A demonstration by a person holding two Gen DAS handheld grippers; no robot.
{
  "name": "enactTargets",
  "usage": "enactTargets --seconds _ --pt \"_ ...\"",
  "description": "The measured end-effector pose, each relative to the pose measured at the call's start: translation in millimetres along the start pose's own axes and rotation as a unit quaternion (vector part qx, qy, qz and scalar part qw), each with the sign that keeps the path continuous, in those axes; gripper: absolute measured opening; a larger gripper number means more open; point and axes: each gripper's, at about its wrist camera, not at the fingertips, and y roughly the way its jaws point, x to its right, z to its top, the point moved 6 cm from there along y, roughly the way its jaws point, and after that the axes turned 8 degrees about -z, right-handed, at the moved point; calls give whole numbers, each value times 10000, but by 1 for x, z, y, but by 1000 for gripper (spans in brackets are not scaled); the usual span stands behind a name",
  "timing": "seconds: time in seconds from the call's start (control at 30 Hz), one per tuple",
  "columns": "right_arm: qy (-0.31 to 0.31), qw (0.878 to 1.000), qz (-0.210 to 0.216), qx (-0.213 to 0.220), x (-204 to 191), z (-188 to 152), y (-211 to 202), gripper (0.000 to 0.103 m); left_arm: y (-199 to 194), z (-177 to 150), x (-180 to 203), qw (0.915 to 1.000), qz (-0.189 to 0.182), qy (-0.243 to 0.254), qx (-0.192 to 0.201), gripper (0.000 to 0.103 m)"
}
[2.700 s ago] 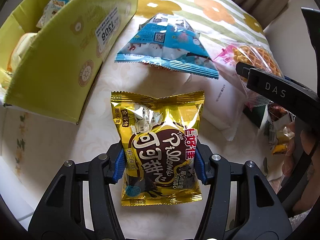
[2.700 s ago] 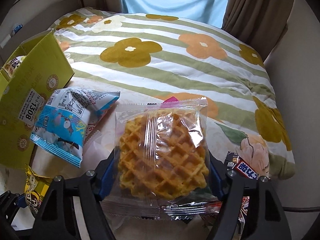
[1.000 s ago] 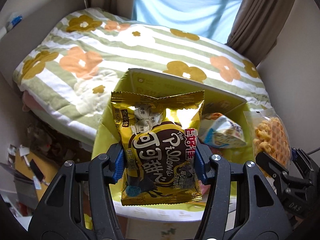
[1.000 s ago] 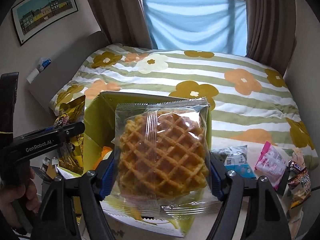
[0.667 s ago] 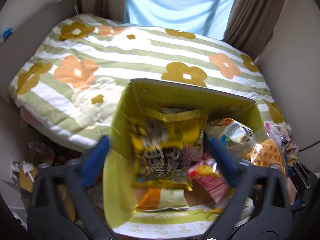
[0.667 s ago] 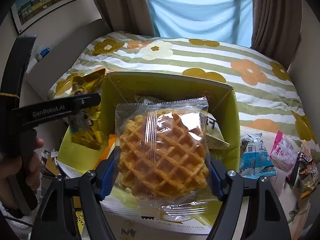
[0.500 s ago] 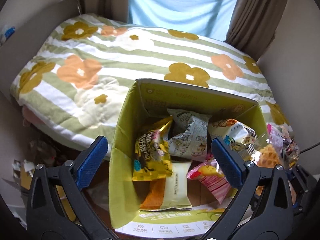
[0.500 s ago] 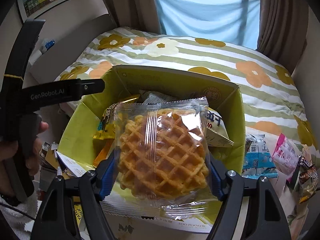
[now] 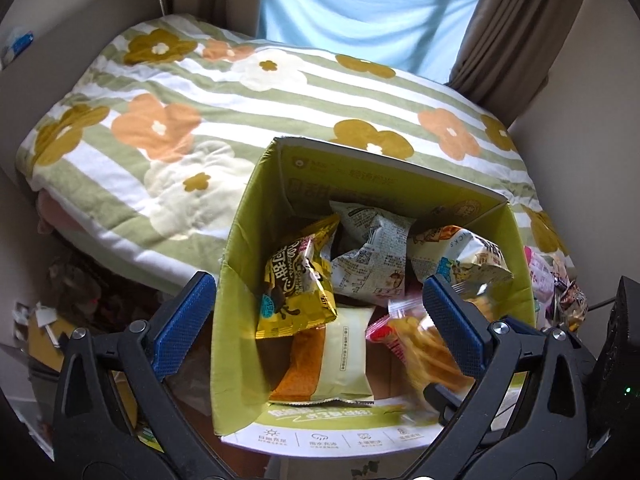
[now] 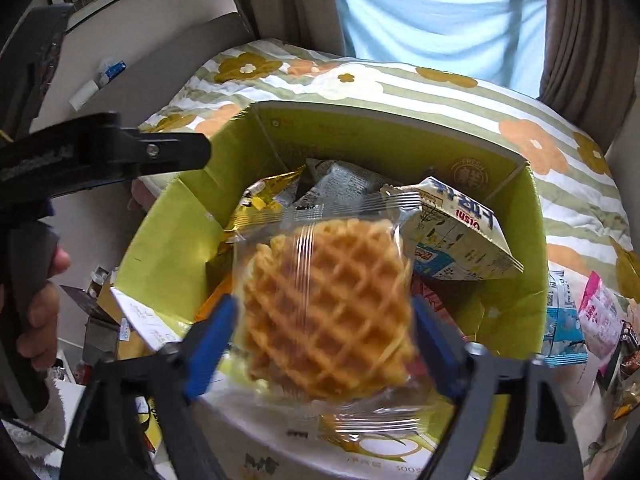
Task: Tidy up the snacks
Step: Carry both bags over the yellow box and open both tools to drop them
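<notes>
A green cardboard box (image 9: 236,240) stands open below both grippers, with several snack packets inside. My left gripper (image 9: 320,320) hangs open and bare above it. The gold chocolate snack bag (image 9: 298,280) lies in the box's left side, leaning on a grey packet (image 9: 372,256). In the right wrist view my right gripper (image 10: 324,336) is opening over the box (image 10: 536,240). The clear-wrapped waffle (image 10: 328,312) sits blurred between its blue pads, which do not press on it. The left wrist view shows the waffle (image 9: 432,352) as a blur in the box's right side.
A bed with a flowered striped quilt (image 9: 180,120) lies behind the box. Loose packets, one blue (image 10: 564,332) and one pink (image 10: 600,316), lie right of the box. A finger (image 10: 168,152) of the left gripper and a hand (image 10: 36,312) sit at left. Floor clutter (image 9: 48,320) is lower left.
The left gripper opened and the gold bag dropped into the box. The right gripper came down over the box, its jaws spread, and the waffle pack is slipping out.
</notes>
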Motion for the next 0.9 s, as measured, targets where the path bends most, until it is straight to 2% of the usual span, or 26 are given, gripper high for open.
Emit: enactTargets --seconds 0.1,0.33,0.47,0.67,0.9 --pt "-32 9997 -1 246 1 1 -7 103 -1 -3 2 10000 21 46 9 103" --pt "-187 9995 -181 194 -1 -3 -15 103 -2 -7 7 9998 40 203 -15 103" --pt "-188 9991 -309 211 1 -6 -21 103 -1 -9 13 9996 -70 267 -16 103" --pt "120 9981 -495 332 16 -10 -39 103 0 -12 30 9985 -300 444 -110 103" --pt "400 9947 -749 580 40 -17 -66 103 -1 -18 60 9968 -378 686 -127 102"
